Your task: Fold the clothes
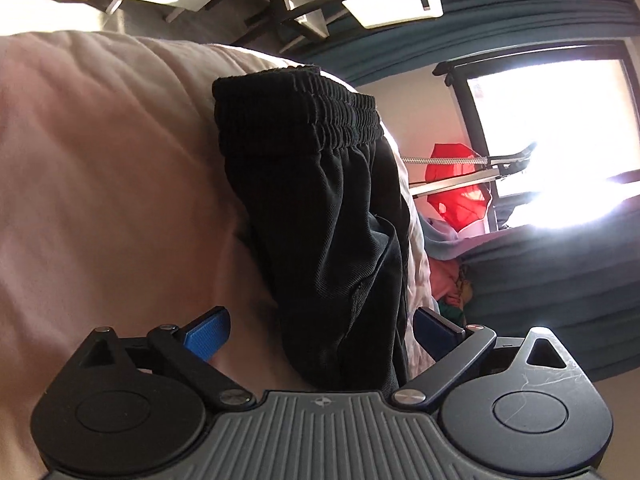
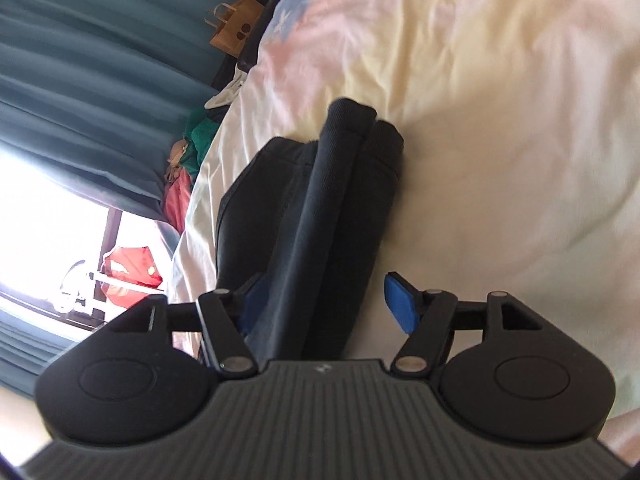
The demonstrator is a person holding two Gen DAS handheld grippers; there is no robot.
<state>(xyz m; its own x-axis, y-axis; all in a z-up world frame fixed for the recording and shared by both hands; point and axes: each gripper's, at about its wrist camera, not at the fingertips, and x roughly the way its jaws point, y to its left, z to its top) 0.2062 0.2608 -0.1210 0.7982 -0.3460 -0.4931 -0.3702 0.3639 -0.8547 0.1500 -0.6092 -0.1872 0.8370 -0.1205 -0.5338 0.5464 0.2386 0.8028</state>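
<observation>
Shorts (image 1: 320,216), black w/ elastic waistband, are lying folded on the bed's pale sheet (image 1: 100,168). In left wrist view the waistband end is pointing away from the cam, fabric is running down btwn the two blue pads.

Left gripper (image 1: 322,334) is sitting w/ jaws spread wide, one blue pad each side of the shorts. Left pad is clear of the cloth; right pad is just beside the fabric edge, contact can't tell. Nothing is being pinched.

Right gripper (image 2: 324,308) is also standing wide. In right wrist view the shorts (image 2: 320,216) are showing as a folded stack, hem ends rolled and pointing away, lying on the cream/pink sheet (image 2: 500,120). Its left pad is partly hidden behind the fabric, right pad is apart from the cloth w/ bare sheet btwn. No grip on anything.

Bkgd: teal curtain (image 2: 80,60) is hanging by a bright window (image 1: 552,136); red item (image 1: 456,188) is hanging on a rack near the window; brown paper bag (image 2: 234,26) is sitting beside the bed edge; pile of colored clothes (image 2: 188,160) is lying btwn bed and curtain. Views are rotated, so the room is looking tilted.
</observation>
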